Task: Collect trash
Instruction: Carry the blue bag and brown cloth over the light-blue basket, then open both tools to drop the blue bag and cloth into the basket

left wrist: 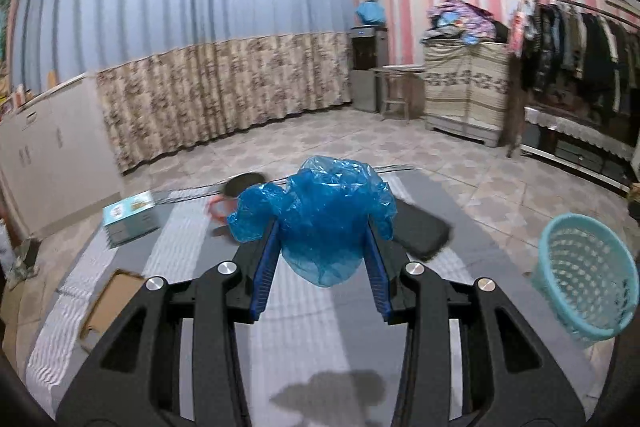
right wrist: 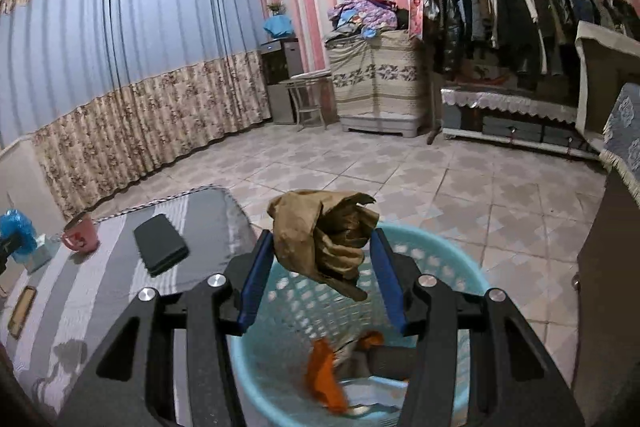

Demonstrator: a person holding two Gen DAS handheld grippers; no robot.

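My left gripper (left wrist: 322, 227) is shut on a crumpled blue plastic bag (left wrist: 324, 211) and holds it above the grey striped mat (left wrist: 224, 251). My right gripper (right wrist: 320, 239) is shut on a crumpled brown paper wad (right wrist: 324, 239), held right over the light blue mesh basket (right wrist: 448, 267). The basket holds orange scraps (right wrist: 324, 375) and other trash. In the left wrist view the basket (left wrist: 584, 275) stands on the floor to the right of the mat. The blue bag also shows at the far left of the right wrist view (right wrist: 16, 231).
On the mat lie a pink mug (right wrist: 82, 233), a black flat case (right wrist: 160, 245), a pale blue box (left wrist: 128, 217) and a cardboard piece (left wrist: 108, 301). Curtains, a clothes rack (right wrist: 520, 27) and cabinets line the tiled room.
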